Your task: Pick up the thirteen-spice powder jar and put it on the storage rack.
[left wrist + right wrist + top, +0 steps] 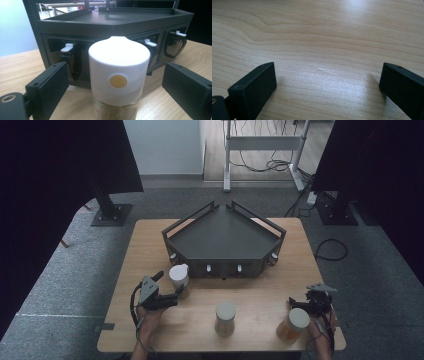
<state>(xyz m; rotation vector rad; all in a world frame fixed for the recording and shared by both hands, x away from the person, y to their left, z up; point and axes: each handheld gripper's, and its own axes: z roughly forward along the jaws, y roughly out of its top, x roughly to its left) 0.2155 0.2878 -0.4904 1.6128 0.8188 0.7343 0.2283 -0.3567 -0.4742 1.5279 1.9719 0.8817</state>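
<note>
Left tongs (117, 82) spread wide, released, straddling the white-capped spice jar (118, 75) near the desk's (260, 300) left edge; right tongs (327, 80) released over bare desk.

Spice jar (117, 82) base cut off at bottom edge.

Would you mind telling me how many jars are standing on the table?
3: one jar between the left gripper's open jaws by the rack, one at the front middle, one beside the right gripper.
</note>
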